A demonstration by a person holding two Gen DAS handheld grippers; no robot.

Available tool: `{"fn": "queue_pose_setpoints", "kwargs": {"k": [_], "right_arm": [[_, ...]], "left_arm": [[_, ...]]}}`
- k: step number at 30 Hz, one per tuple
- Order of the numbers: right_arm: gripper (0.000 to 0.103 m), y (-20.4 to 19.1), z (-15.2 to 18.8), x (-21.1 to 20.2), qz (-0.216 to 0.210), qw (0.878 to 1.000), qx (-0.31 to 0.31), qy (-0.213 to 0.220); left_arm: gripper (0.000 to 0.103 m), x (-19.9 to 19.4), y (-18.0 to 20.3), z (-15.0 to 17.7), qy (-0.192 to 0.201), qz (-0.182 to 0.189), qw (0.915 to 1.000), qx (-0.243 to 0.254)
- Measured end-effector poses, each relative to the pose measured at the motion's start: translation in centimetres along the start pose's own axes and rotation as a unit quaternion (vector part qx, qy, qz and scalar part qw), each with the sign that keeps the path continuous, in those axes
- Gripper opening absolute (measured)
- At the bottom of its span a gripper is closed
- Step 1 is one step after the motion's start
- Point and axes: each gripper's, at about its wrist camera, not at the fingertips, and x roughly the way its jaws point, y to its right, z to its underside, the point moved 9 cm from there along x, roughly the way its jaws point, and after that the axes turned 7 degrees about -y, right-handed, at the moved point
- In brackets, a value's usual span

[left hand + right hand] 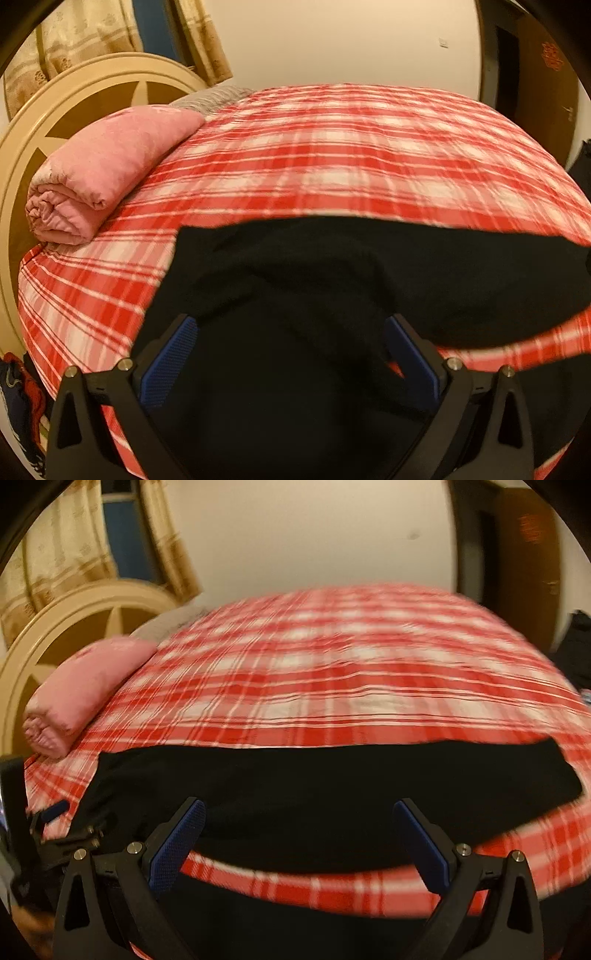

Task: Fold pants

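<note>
Plaid bedsheet (332, 686) bears limp black pants (332, 794) — claws agape.

A red-and-white plaid bedsheet (332, 155) is covering the bed, its surface smeared by blur in the right wrist view (332, 672). A rolled pink blanket (107, 170) is lying on the sheet at the head end, just beside the cream headboard (74, 96) with its brown panels; the same roll (85, 686) is showing at the left in the right wrist view. A grey cloth (210, 98) is peeking out behind the blanket. Beige patterned curtains (74, 37) are hanging behind the headboard. A plain cream wall (332, 40) is rising beyond the bed, with a dark wooden door (532, 554) standing at the right.
</note>
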Motion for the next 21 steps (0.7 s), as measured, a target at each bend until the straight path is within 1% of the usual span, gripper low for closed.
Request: {"fn": "queue_pose_setpoints", "kwargs": {"k": [2,4,5,7,9,11,18,20,21], "right_arm": [[0.102,-0.2,-1.5,3.0,-0.007,0.999,-0.024,-0.033],[0.101,-0.6,-2.2,6.0,-0.008,0.997,-0.047,-0.06],[0.1,-0.6,-2.4,7.6,-0.002,0.995,-0.059,-0.075],[0.096,-0.6,-2.8,10.0,-0.003,0.993,-0.074,-0.093],[0.093,-0.8,-3.3,11.7,-0.003,0.991,-0.085,-0.1],[0.093,-1.5,-3.7,13.1,-0.009,0.989,-0.105,-0.1],[0.093,-2.6,-3.6,17.1,-0.004,0.979,-0.157,-0.13],[0.093,-2.5,-3.3,18.0,-0.005,0.977,-0.161,-0.137],[0.093,-2.4,-3.4,18.1,-0.012,0.978,-0.161,-0.13]], "left_arm": [[0.103,1.3,-1.1,-1.4,-0.003,-0.01,0.9999,-0.009],[0.103,3.1,-1.9,-2.2,-0.018,-0.01,0.9995,-0.024],[0.103,3.9,-2.2,-2.4,-0.024,-0.007,0.9993,-0.03],[0.103,5.8,-2.6,-2.6,-0.043,-0.007,0.9982,-0.041],[0.103,7.1,-2.8,-2.7,-0.054,-0.01,0.9975,-0.045],[0.103,8.3,-2.9,-2.8,-0.063,-0.014,0.9969,-0.046],[0.103,11.0,-3.0,-3.4,-0.076,-0.008,0.9956,-0.055],[0.103,11.5,-3.3,-3.7,-0.074,0.002,0.9952,-0.063],[0.103,11.6,-3.3,-3.7,-0.074,0.008,0.995,-0.067]]}}
